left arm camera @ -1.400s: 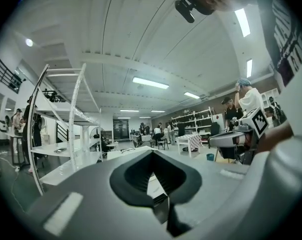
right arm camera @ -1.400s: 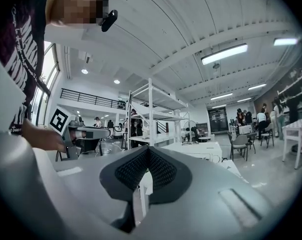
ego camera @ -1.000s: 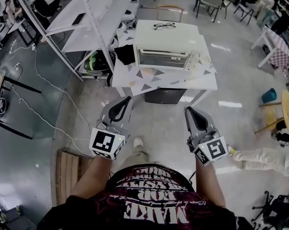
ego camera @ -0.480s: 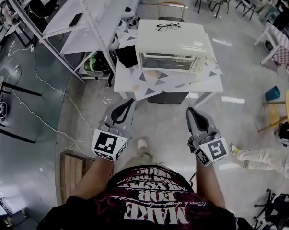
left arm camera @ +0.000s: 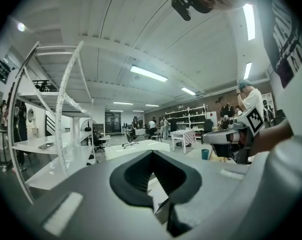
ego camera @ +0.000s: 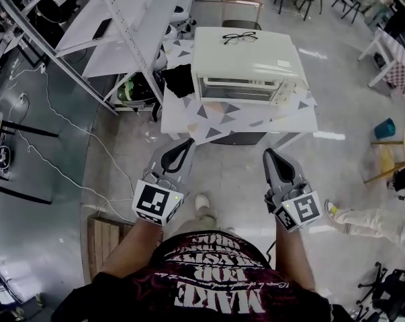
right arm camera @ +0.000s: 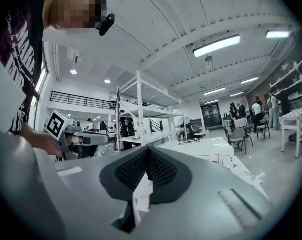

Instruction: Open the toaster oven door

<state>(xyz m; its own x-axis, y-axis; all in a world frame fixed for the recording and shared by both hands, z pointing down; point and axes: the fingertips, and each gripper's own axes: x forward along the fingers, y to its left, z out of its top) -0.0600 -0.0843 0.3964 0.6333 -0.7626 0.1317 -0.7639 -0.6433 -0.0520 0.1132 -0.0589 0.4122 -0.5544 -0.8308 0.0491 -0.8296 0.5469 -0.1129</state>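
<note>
A white toaster oven (ego camera: 246,63) stands on a small table covered by a triangle-print cloth (ego camera: 237,118). Its glass door (ego camera: 237,90) faces me and is closed, with knobs to the right of it. A pair of glasses (ego camera: 239,37) lies on the oven's top. My left gripper (ego camera: 187,143) and right gripper (ego camera: 268,153) hang side by side in front of the table, short of its edge, both shut on nothing. In the left gripper view the dark pads (left arm camera: 152,171) meet at the tip. The right gripper view shows its pads (right arm camera: 147,171) closed, with the oven (right arm camera: 203,149) beyond.
A white shelving rack (ego camera: 125,25) stands at the left of the table. A chair (ego camera: 240,7) is behind it and a black bin (ego camera: 233,138) sits under it. Cables (ego camera: 61,159) trail on the floor, a wooden pallet (ego camera: 103,237) lies near my left foot, and another person's leg (ego camera: 363,217) shows at right.
The table and oven have come slightly nearer and lower in the head view. Both grippers keep the same shut pose, drifting a little to the right.
</note>
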